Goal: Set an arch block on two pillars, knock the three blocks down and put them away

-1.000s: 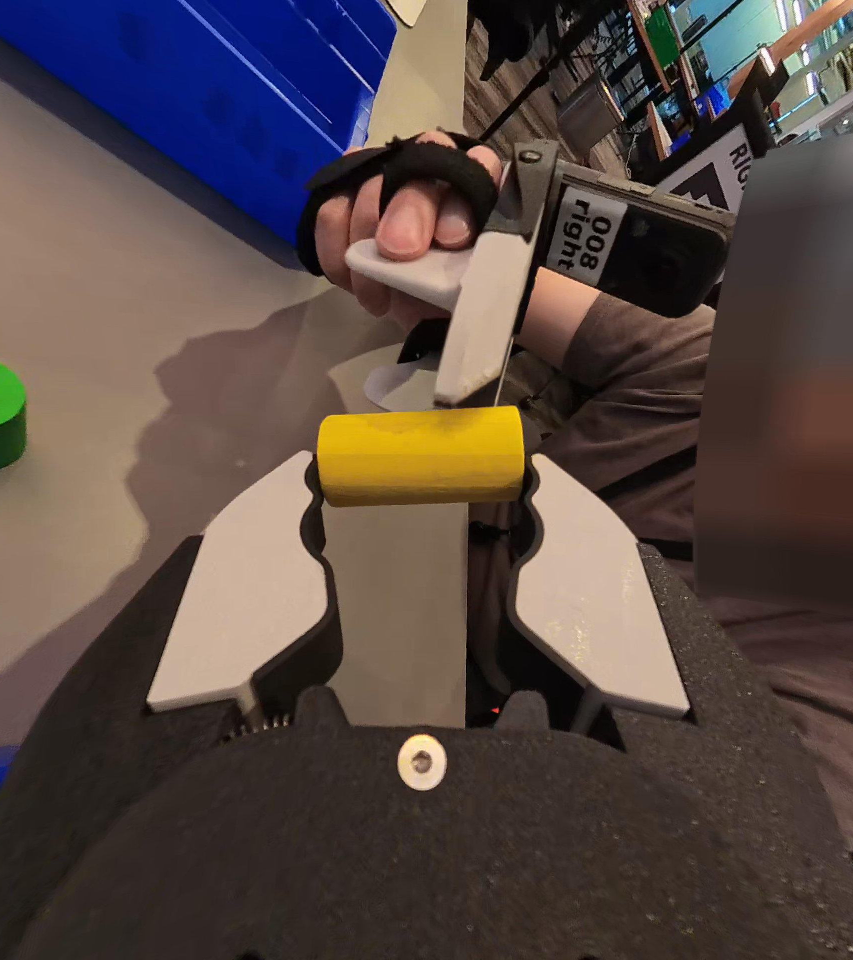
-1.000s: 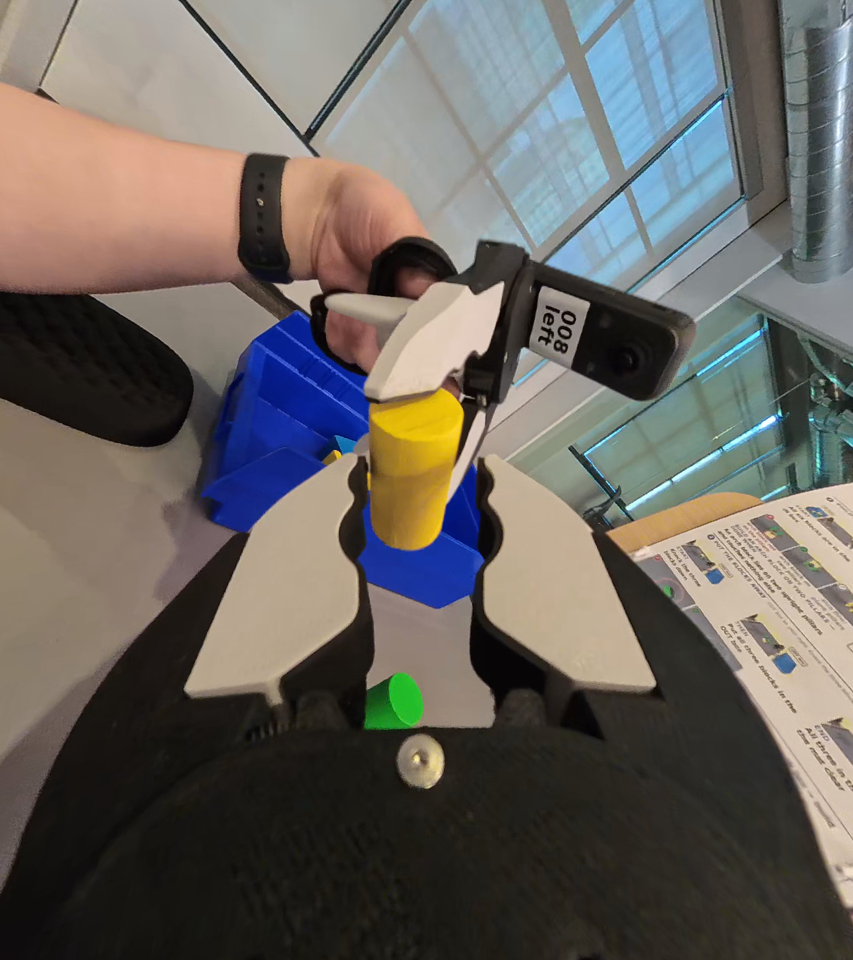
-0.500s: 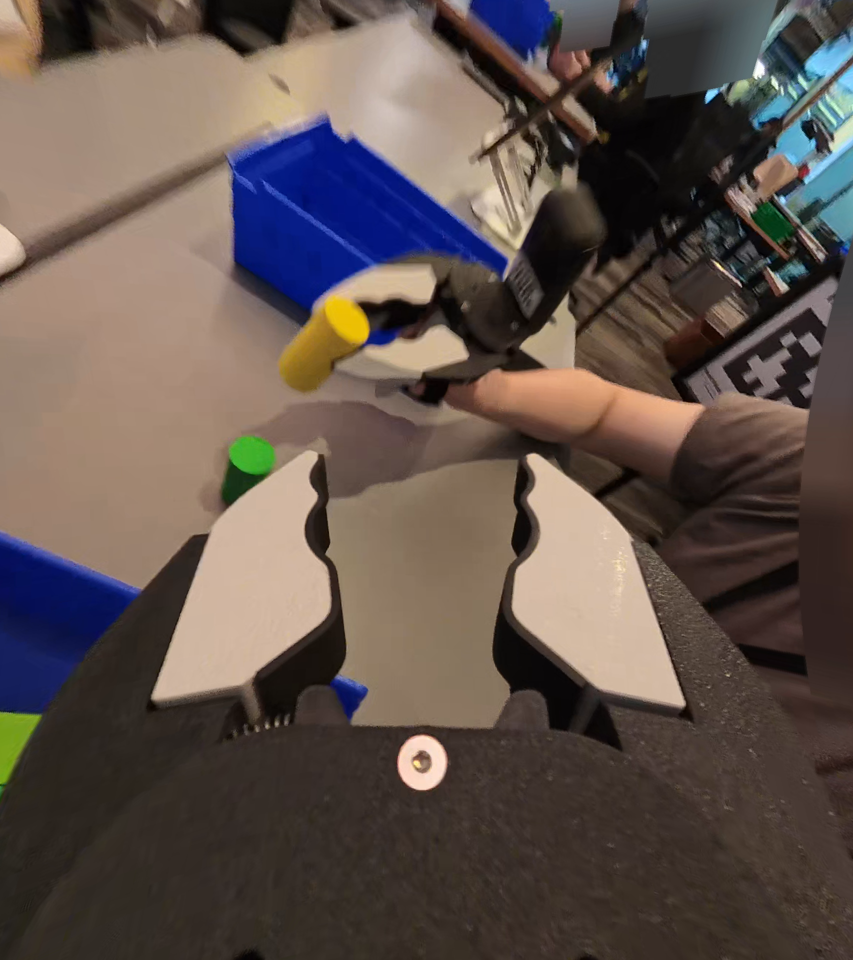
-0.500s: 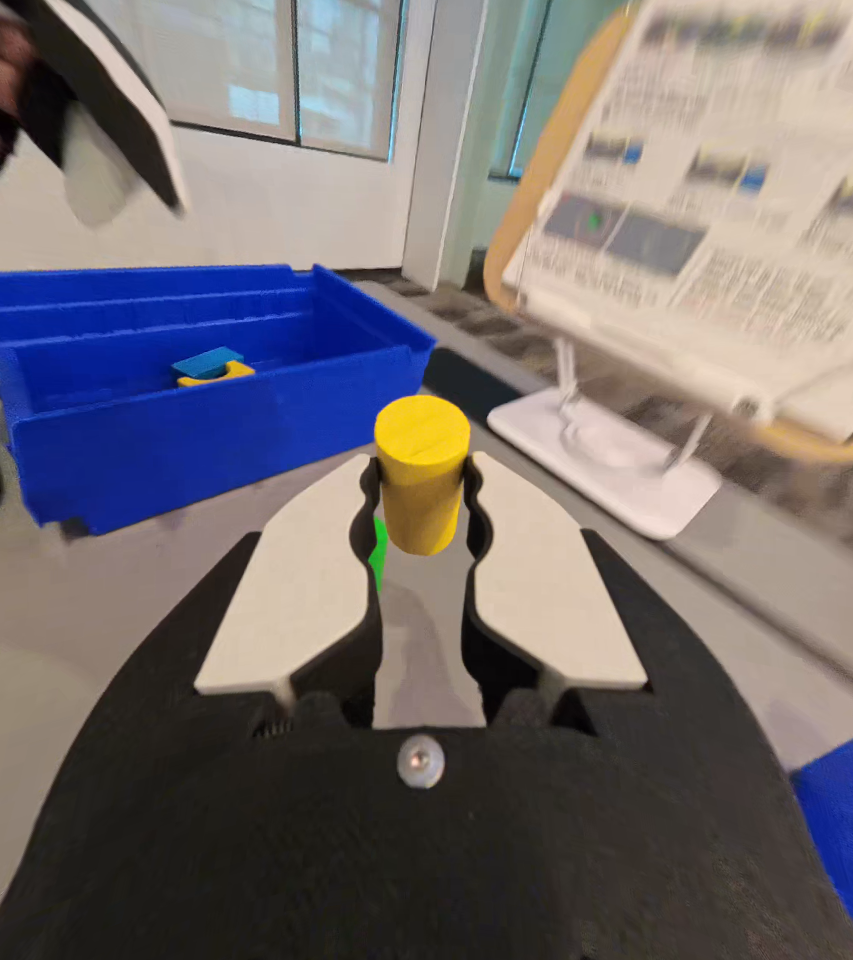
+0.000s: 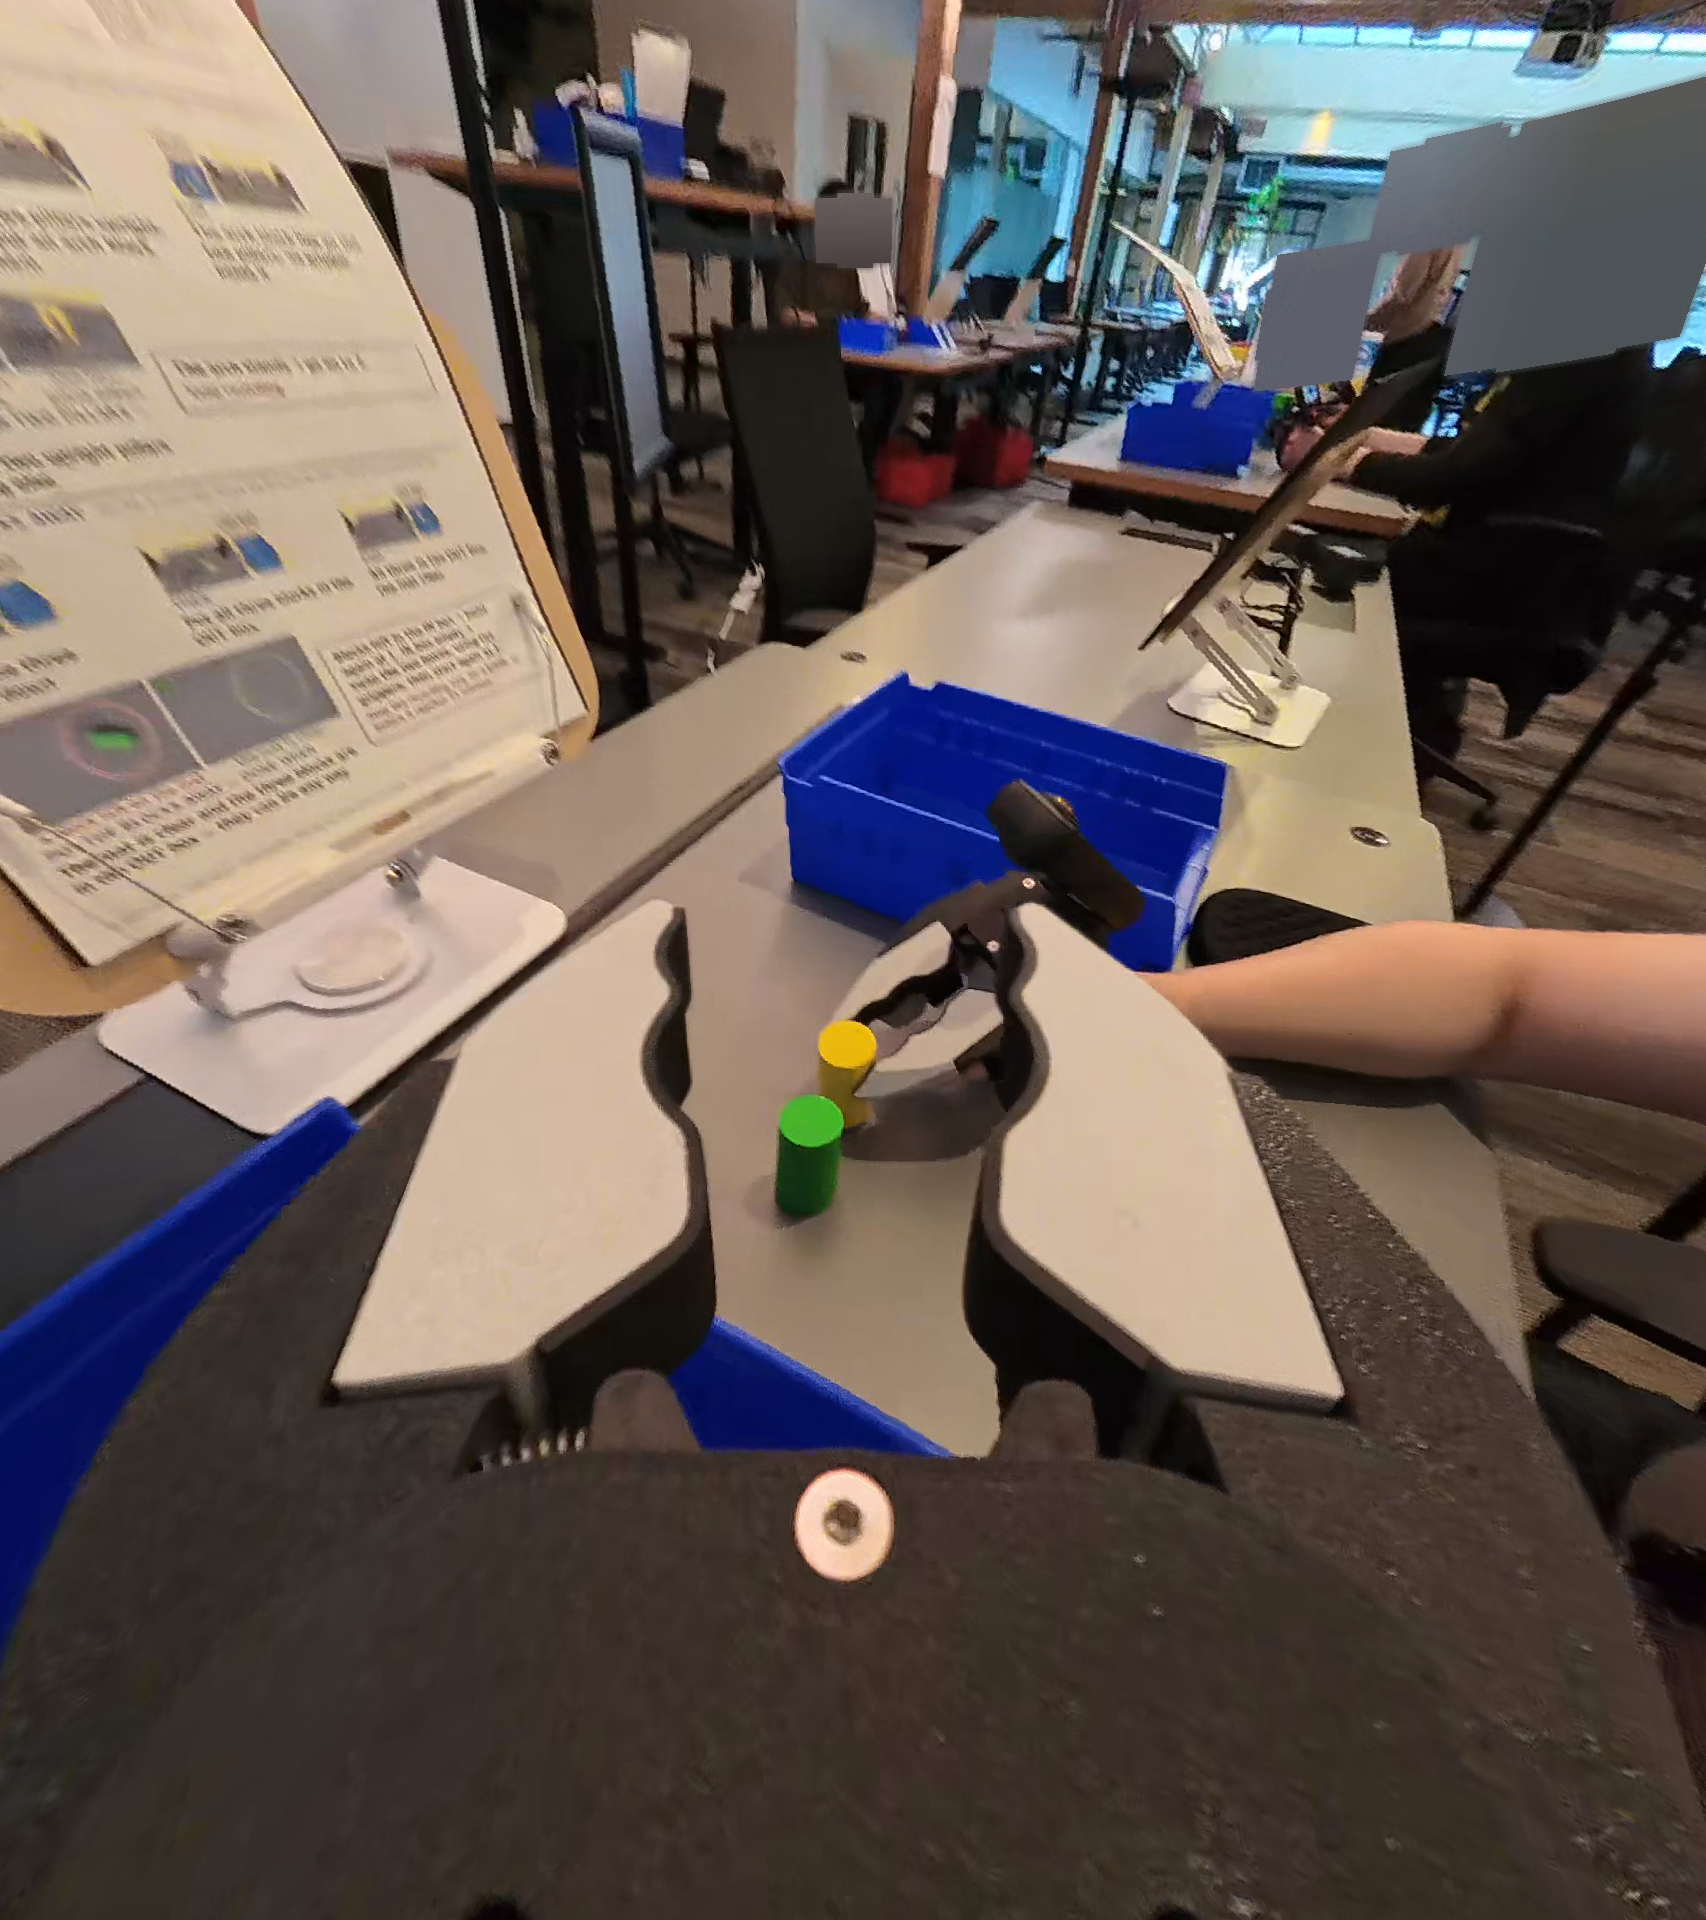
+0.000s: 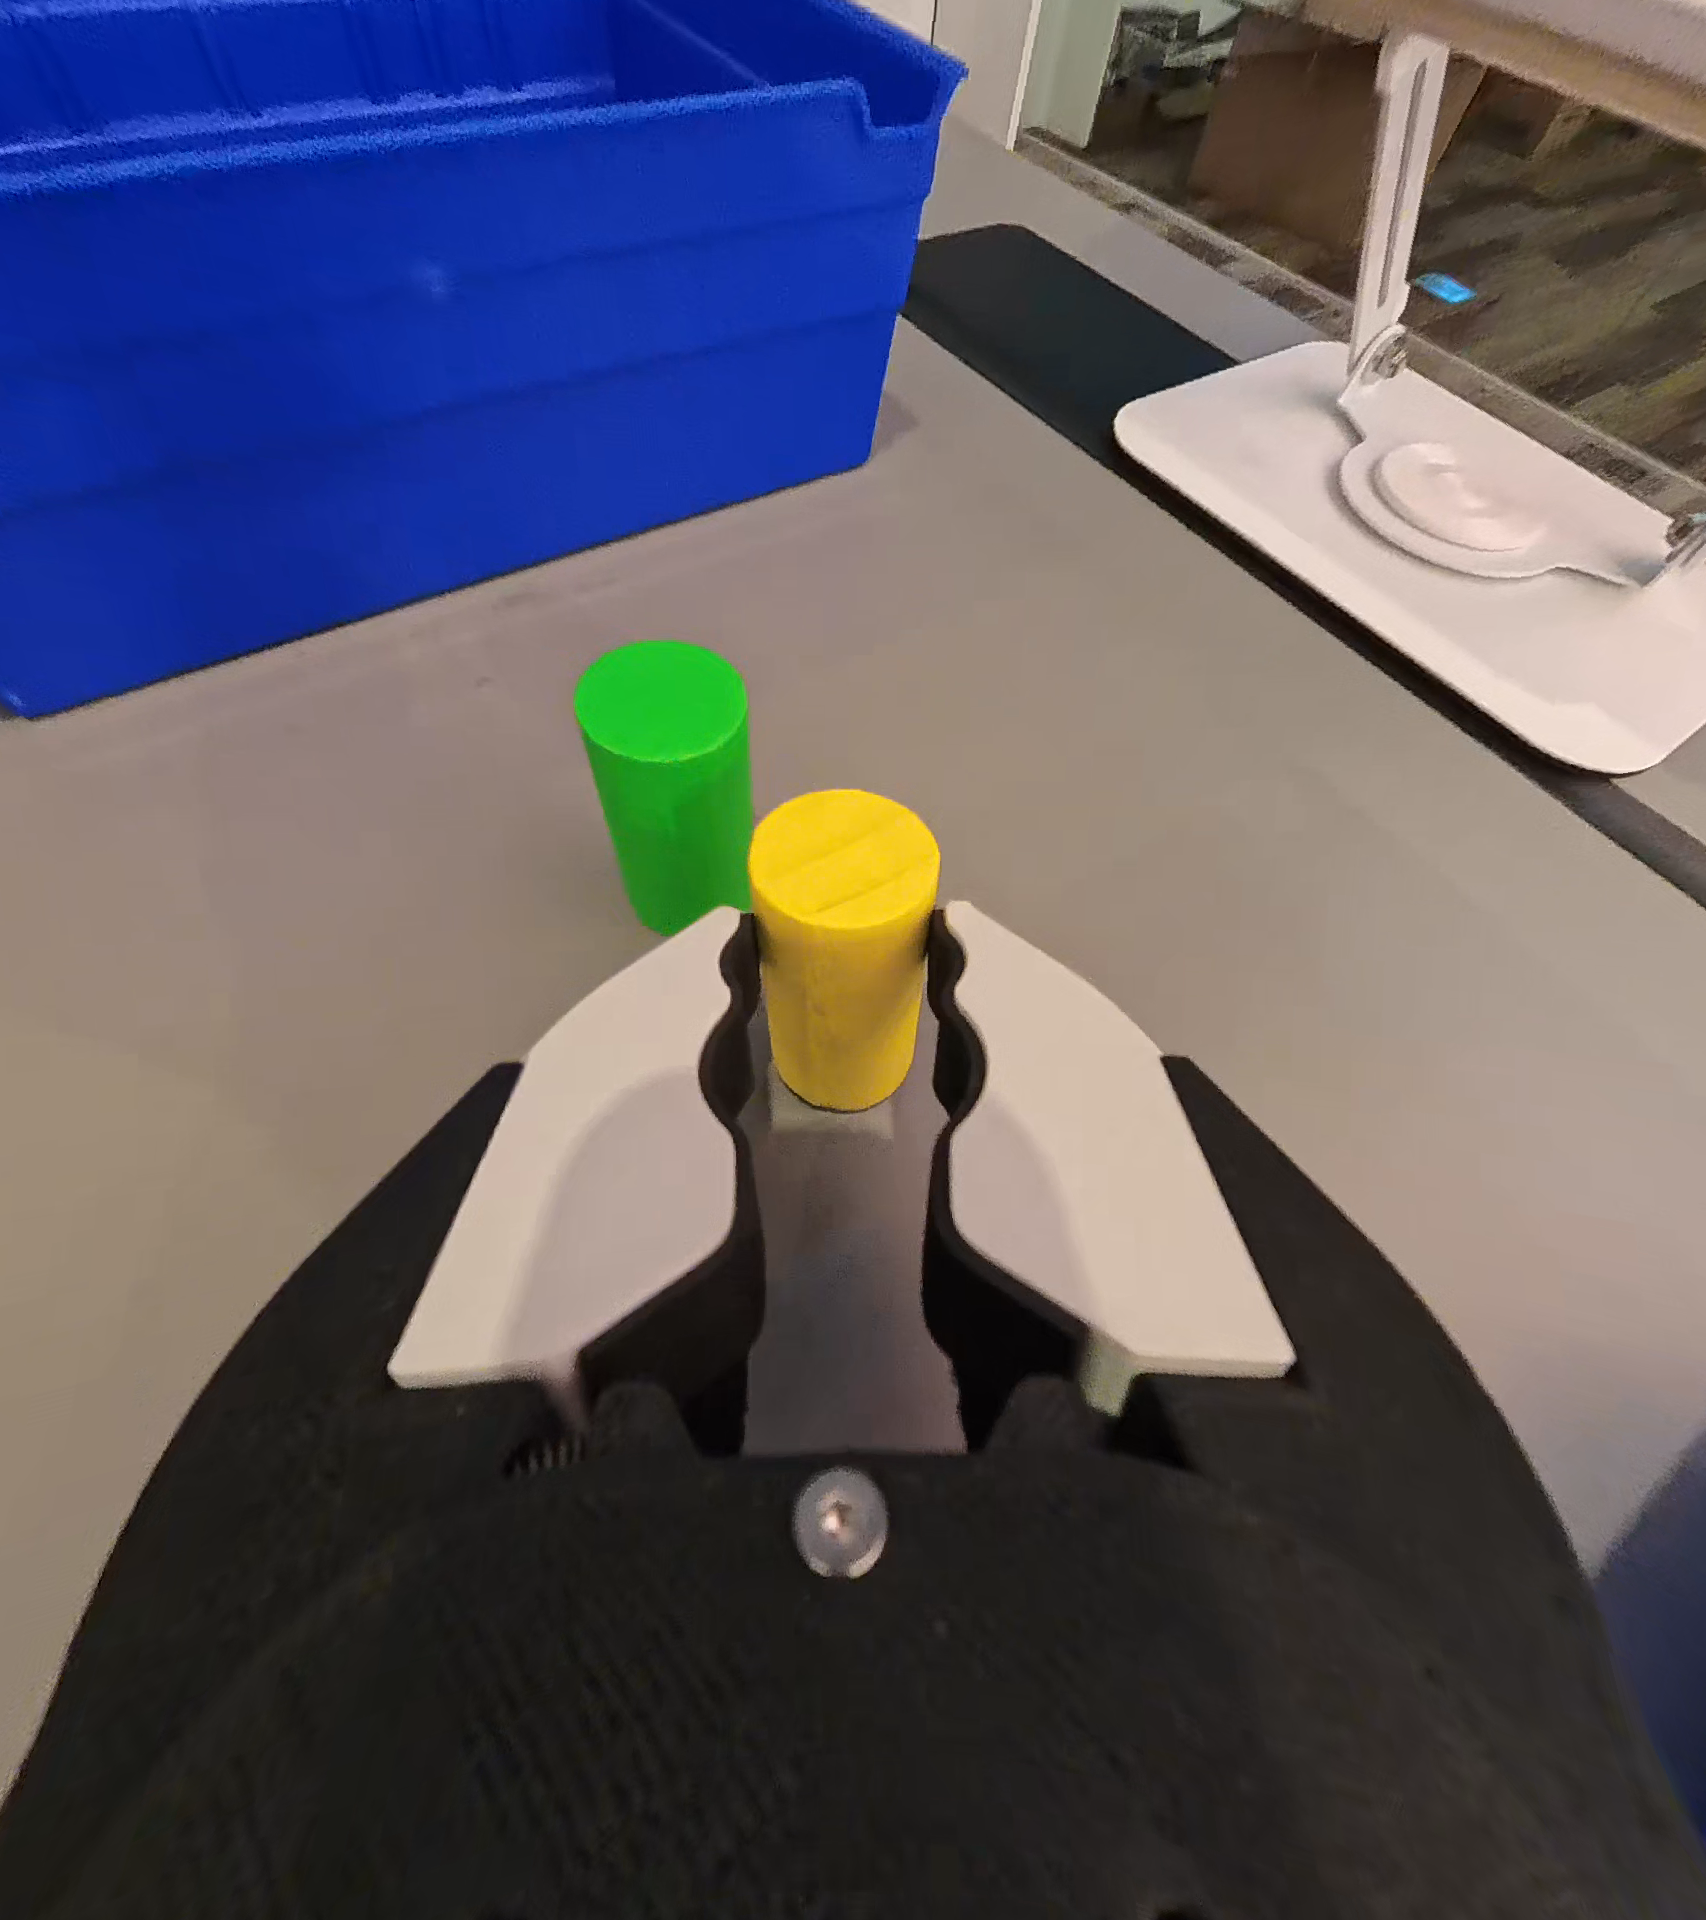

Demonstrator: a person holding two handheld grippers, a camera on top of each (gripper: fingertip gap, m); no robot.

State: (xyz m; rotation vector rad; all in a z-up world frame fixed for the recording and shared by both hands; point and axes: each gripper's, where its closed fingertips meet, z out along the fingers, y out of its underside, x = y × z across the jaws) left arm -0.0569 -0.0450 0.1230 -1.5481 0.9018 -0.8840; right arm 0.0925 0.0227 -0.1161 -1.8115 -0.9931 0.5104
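Note:
A green cylinder [image 5: 808, 1153] stands upright on the grey table [image 5: 828, 1299]. My right gripper [image 6: 841, 925] is shut on a yellow cylinder [image 6: 844, 956] and holds it upright, low at the table, close beside the green cylinder [image 6: 667, 769]. I cannot tell whether the yellow one touches the table. In the left wrist view the right gripper [image 5: 890, 1049] holds the yellow cylinder [image 5: 846, 1055] just behind the green one. My left gripper [image 5: 849, 914] is open and empty, drawn back from both. No arch block is in view.
A blue bin [image 5: 994, 800] stands beyond the cylinders. Another blue bin [image 5: 101, 1351] lies under my left gripper and also shows in the right wrist view [image 6: 392, 343]. An instruction board [image 5: 153, 468] on a white stand [image 5: 340, 977] is at the left. A person's forearm [image 5: 1400, 997] reaches in from the right. There is about 30 cm between the tips of the two grippers.
The yellow cylinder passed from my left gripper to my right. The left opened and drew back. The right turned the cylinder upright and brought it down beside the green one.

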